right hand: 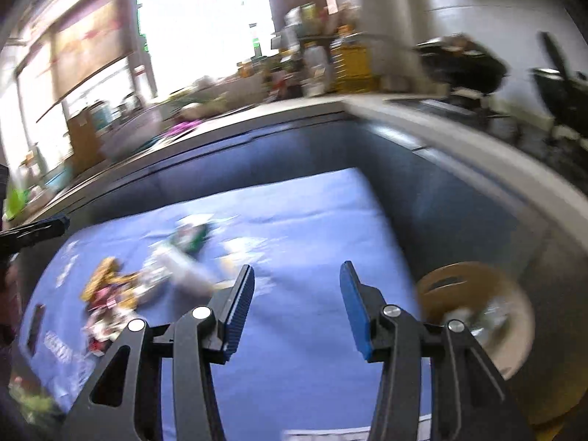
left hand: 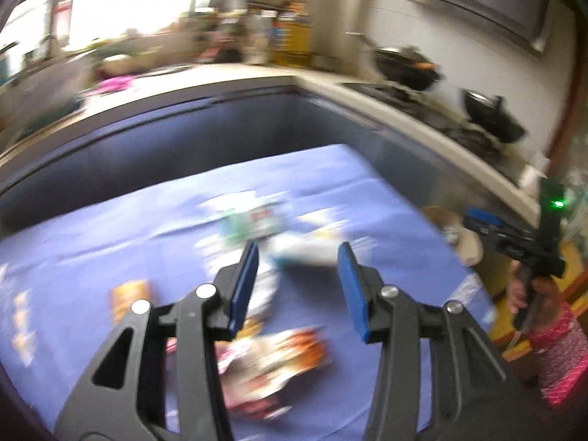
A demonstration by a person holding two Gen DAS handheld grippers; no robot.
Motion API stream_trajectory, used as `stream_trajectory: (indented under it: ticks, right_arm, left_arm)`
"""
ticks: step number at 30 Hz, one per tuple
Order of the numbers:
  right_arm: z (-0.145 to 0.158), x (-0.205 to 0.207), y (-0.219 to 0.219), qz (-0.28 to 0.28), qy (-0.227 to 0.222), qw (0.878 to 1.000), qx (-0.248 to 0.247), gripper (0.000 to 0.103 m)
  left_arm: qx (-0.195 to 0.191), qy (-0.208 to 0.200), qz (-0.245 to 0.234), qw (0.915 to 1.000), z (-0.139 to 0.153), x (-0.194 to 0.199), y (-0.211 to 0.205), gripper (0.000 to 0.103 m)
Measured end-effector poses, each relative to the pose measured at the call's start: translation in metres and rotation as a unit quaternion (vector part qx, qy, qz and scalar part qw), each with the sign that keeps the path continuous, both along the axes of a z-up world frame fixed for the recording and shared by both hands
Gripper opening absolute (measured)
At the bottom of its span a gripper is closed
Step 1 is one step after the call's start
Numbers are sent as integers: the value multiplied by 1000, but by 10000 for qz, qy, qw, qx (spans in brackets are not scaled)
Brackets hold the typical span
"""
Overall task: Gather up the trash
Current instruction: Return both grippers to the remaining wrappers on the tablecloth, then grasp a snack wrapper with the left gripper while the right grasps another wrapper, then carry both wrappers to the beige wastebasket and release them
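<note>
blue cloth (right hand: 312, 220): trash (right hand: 110, 294) left; right edge beside basket (right hand: 514, 316).

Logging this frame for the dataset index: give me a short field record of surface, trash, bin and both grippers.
surface: blue cloth-covered table
trash: blurred heap of crumpled wrappers, orange, pink and white; white and green packet further back
bin: round tan basket beside the table's right edge, something shiny inside
left gripper: jaws apart, nothing between them, above the wrappers
right gripper: jaws apart, nothing between them, over bare cloth
image quality: heavy motion blur in both views
</note>
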State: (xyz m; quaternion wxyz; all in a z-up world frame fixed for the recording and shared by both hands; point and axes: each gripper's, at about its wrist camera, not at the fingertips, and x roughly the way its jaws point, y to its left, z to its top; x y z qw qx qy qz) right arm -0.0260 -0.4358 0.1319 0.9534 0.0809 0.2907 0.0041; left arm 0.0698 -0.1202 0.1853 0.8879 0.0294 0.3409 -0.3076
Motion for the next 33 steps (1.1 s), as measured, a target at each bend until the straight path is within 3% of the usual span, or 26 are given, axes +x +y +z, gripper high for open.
stream_trajectory:
  ticks: [3,7,12,16,17,18,21,27,28,29,31,33]
  right_arm:
    - [-18,11,47,510,207,9983,196,47]
    - [-49,26,103,1075,618,9911,479,47]
    - [-88,50,144,1221,1194,9769,1282,47]
    - [-108,67,161,1150,1487,9708,1492,47]
    - [-112,69,167,1176,1601,9696,1431,29]
    - [-115,68,171,1227,1681,9681,1392,17]
    - [-110,53,165,1068,1584,9741,1209,11]
    - [-107,12,107,225,1379,9806,1372,9]
    - [-107,5,98,131,1355,9805,1421,9]
    - [-108,1,93,61,1333,9802,1465,9]
    - [-108,-9,85,-57,1284,9791,1577,9]
    - [-105,-19,74,-161,1176,9779,1720,9]
  left_arm:
    - [-29,248,461,9986,-19,-3,60,43]
    - [-237,618,735,9951,-52,-13,109,43]
    - [-257,953,546,9936,-94,-30,109,43]
    - [-261,1219,486,9910,-121,-28,97,48]
    - [-238,1241,456,9909,-126,-26,94,51]
    - [-208,1281,453,9905,-130,-24,89,52]
    - [-173,1372,408,9896,-138,-18,84,58]
    - [27,1593,322,9867,-154,-8,61,61]
    - [128,1611,334,9863,-157,-8,56,56]
    - [263,1577,363,9865,-160,-9,50,33]
    - [419,1583,448,9855,-161,-12,48,11]
    - [298,1812,483,9818,-160,-14,55,4]
